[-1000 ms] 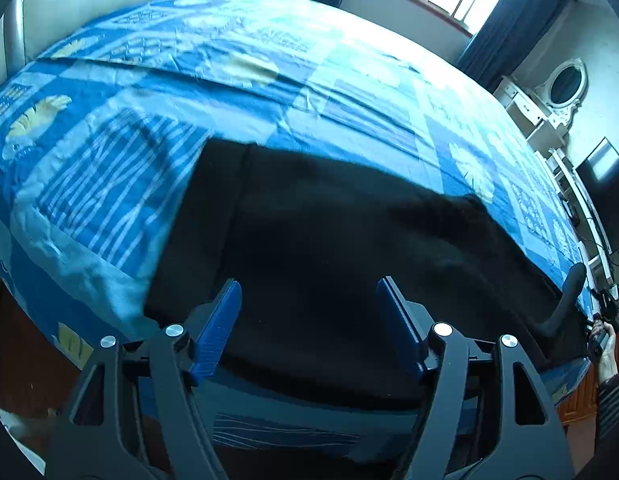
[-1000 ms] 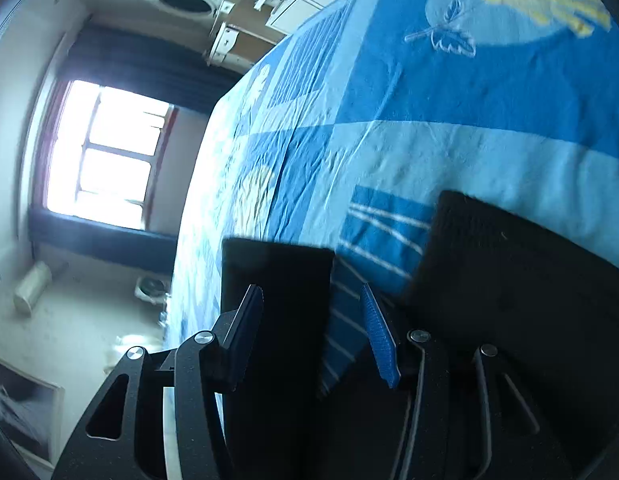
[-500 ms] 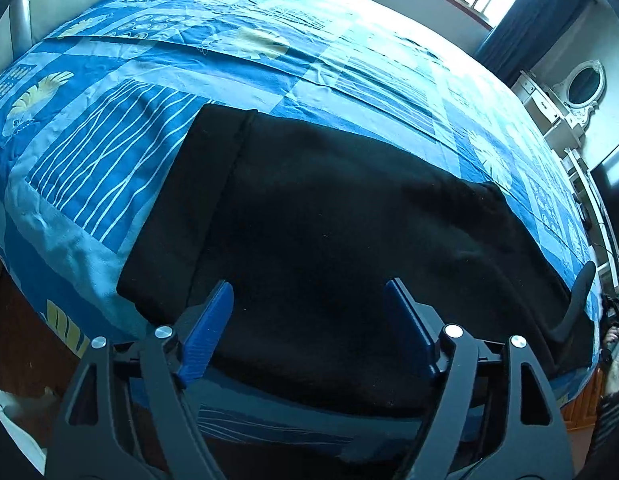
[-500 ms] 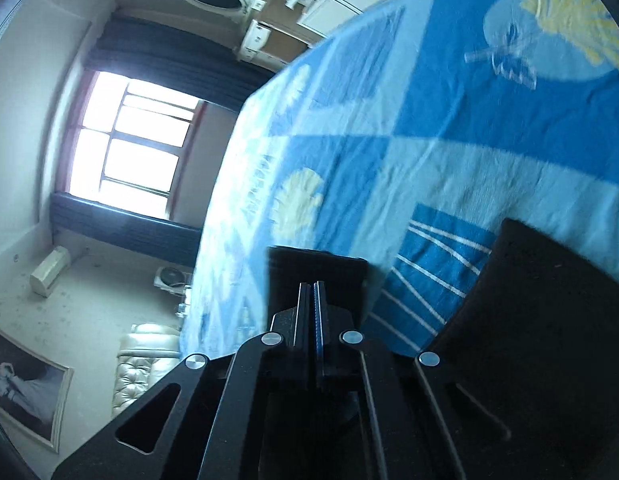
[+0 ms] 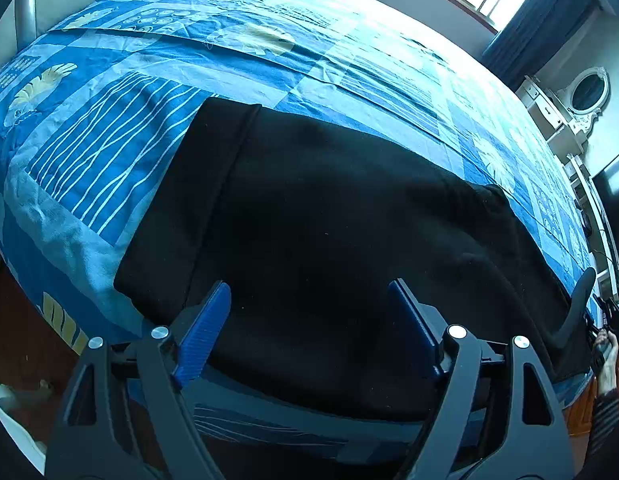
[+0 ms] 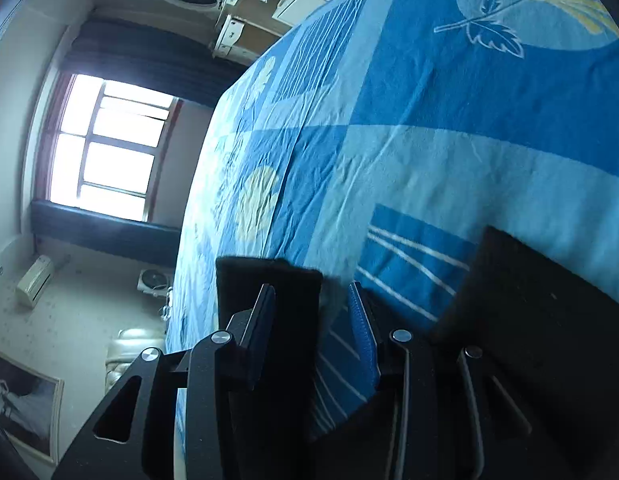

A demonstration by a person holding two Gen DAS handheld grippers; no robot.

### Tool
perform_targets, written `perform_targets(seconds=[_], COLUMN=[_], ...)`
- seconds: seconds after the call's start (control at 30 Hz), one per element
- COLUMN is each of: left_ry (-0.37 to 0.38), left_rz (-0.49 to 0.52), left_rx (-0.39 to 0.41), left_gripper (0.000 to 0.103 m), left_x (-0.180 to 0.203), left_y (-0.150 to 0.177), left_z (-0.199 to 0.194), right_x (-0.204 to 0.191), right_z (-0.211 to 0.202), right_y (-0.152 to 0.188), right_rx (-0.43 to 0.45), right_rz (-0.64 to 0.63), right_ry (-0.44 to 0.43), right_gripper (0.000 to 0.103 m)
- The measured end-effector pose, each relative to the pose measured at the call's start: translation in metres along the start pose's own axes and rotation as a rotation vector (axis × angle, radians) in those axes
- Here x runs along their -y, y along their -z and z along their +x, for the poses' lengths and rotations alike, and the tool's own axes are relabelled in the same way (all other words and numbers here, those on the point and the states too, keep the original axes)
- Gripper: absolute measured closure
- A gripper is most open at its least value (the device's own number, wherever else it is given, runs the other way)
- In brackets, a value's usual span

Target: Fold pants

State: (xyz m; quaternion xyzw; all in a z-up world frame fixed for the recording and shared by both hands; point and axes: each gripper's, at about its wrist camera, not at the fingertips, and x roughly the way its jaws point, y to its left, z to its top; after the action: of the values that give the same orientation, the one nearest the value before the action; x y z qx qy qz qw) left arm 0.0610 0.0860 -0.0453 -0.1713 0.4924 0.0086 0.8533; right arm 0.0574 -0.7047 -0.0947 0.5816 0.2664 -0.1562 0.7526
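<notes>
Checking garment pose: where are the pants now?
In the left wrist view the black pants lie flat on the blue bedspread near its front edge, just ahead of the left tongs.

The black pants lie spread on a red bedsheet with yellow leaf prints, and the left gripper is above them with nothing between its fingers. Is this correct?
One detail is wrong: the bedsheet is blue, not red, as the left wrist view shows. The rest holds: the black pants lie spread on it, yellow leaf prints are there, and the left gripper is above them, jaws opening, nothing between its fingers.
</notes>
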Motion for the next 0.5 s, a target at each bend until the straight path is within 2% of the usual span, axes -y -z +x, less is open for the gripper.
perform_targets(seconds=[0.03,0.13,0.23,0.3,0.4,0.5], left_ry=[0.002,0.001,-0.005,-0.009,-0.006,-0.001], left_rz=[-0.003,-0.012,-0.012,-0.009,-0.007,-0.009], left_rx=[0.0,0.0,0.003,0.005,0.006,0.004], left_gripper=[0.02,0.017,0.016,0.015,0.015,0.015], left_x=[0.0,0.001,0.003,0.004,0.003,0.002], left_y=[0.0,-0.001,-0.001,0.0,-0.001,-0.001], left_z=[0.0,0.001,0.003,0.004,0.004,0.005], right_x=[-0.003,-0.015,-0.026,-0.028,-0.023,-0.013], right_z=[0.002,0.009,0.02,0.025,0.022,0.012], right_y=[-0.001,-0.002,-0.002,0.0,0.0,0.001], right_rx=[0.001,0.018,0.0,-0.017,-0.048,-0.084], right_rz=[-0.006,-0.021,-0.088,-0.116,-0.098,-0.017], right_ry=[0.007,0.048,0.097,0.14,0.114,0.035], right_gripper=[0.055,0.041,0.043,0.052,0.058,0.058])
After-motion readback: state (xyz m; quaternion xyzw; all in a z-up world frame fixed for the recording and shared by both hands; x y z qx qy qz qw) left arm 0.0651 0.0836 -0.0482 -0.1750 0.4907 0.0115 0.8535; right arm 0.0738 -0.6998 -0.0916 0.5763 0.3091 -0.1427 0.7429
